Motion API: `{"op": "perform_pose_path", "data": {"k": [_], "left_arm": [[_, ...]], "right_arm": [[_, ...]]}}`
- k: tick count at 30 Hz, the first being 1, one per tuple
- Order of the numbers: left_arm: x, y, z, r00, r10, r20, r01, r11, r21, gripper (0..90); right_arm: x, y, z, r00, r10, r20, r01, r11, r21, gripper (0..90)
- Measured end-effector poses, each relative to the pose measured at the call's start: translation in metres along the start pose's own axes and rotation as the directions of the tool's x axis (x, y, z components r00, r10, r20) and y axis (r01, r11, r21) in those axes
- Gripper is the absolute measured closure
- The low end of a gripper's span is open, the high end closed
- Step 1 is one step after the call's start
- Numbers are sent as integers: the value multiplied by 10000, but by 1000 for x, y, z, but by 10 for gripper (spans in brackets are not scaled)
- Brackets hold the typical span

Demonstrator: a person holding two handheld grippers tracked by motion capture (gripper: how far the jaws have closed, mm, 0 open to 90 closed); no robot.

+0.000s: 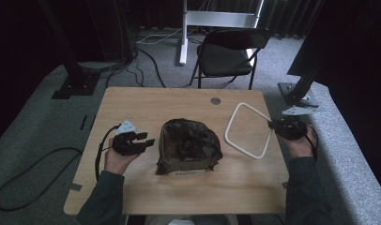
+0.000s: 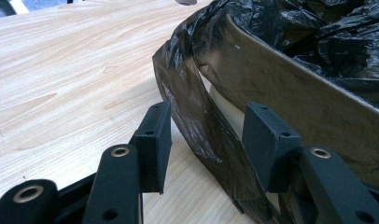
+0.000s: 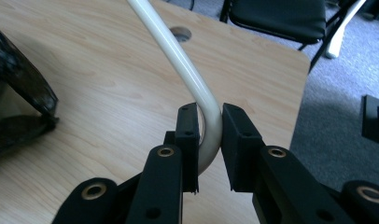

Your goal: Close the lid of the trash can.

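Note:
A small bin lined with a crumpled black plastic bag (image 1: 188, 145) stands in the middle of the wooden table (image 1: 146, 103). My left gripper (image 1: 146, 138) lies just left of it, open. In the left gripper view a loose fold of the bag (image 2: 201, 121) hangs between the jaws of this gripper (image 2: 208, 144), and neither pad presses on it. A white rounded-square tube frame (image 1: 232, 123) is tilted up off the table at the right. My right gripper (image 1: 273, 124) is shut on its near right corner, and the tube (image 3: 178, 51) runs away from the gripper (image 3: 210, 135).
A grey cable grommet (image 1: 215, 100) sits near the table's far edge. Beyond the table stand a black folding chair (image 1: 226, 51) and a white desk leg (image 1: 184, 33). Cables lie on the grey carpet. The table's right edge is close under my right hand.

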State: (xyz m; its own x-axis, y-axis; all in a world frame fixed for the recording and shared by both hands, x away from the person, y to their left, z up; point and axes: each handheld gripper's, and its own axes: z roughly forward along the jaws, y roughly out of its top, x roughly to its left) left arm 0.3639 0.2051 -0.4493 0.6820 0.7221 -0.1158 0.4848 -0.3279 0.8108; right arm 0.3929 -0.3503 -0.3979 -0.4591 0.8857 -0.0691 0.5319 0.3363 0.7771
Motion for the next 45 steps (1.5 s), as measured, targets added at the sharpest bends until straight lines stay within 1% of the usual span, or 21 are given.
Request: {"op": "perform_pose_path", "data": {"k": [3, 5, 7, 13, 20, 22, 26, 31, 32, 33, 34, 37, 39, 43, 44, 45], "left_arm": [[0, 0, 0, 10000, 14, -10, -14, 10000, 7, 528], [0, 0, 0, 10000, -11, -23, 11, 10000, 4, 528], [1, 0, -1, 10000, -25, -13, 25, 10000, -20, 528], [1, 0, -2, 10000, -17, -8, 17, 10000, -42, 528], [2, 0, -4, 10000, -44, -32, 44, 10000, -79, 528], [2, 0, -4, 10000, -30, -26, 29, 10000, -80, 529], [1, 0, -3, 10000, -16, -16, 16, 10000, -70, 529], [1, 0, -3, 10000, -1, 4, 1, 10000, -37, 529], [1, 0, -3, 10000, -1, 4, 1, 10000, -37, 528], [1, 0, -2, 10000, 5, 18, -5, 10000, -41, 528], [1, 0, -3, 10000, -4, 25, 4, 10000, -43, 529], [1, 0, -2, 10000, -11, 50, 12, 10000, -47, 528], [0, 0, -2, 10000, -18, 62, 18, 10000, -47, 528], [1, 0, -3, 9999, -18, 105, 19, 10000, -70, 529], [1, 0, -3, 9999, -22, 119, 23, 10000, -80, 528], [0, 0, -3, 9999, -33, 133, 35, 9999, -99, 528]], "right_arm": [[3, 6, -1, 9999, -78, -67, 77, 9999, -90, 778], [7, 13, -1, 9993, -78, -377, 66, 9995, -319, 778], [11, 18, 0, 9987, -142, -494, 123, 9991, -398, 778], [24, 33, 4, 9962, -375, -784, 334, 9980, -531, 778], [41, 52, 8, 9913, -792, -1053, 724, 9951, -666, 779], [43, 54, 8, 9901, -870, -1103, 797, 9945, -683, 779], [54, 65, 11, 9848, -1113, -1337, 1019, 9919, -752, 779], [70, 76, 18, 9734, -1538, -1698, 1434, 9870, -720, 779], [70, 76, 18, 9734, -1538, -1698, 1434, 9870, -720, 779], [73, 78, 19, 9719, -1569, -1752, 1465, 9867, -709, 779], [80, 84, 22, 9664, -1700, -1929, 1581, 9845, -759, 779], [87, 89, 26, 9604, -1823, -2109, 1693, 9824, -784, 779], [94, 93, 28, 9535, -1987, -2265, 1861, 9796, -756, 779], [104, 99, 33, 9462, -2114, -2450, 1994, 9772, -733, 779], [106, 100, 35, 9428, -2166, -2532, 2040, 9761, -753, 779], [108, 101, 36, 9415, -2133, -2608, 2009, 9768, -738, 779]]}}
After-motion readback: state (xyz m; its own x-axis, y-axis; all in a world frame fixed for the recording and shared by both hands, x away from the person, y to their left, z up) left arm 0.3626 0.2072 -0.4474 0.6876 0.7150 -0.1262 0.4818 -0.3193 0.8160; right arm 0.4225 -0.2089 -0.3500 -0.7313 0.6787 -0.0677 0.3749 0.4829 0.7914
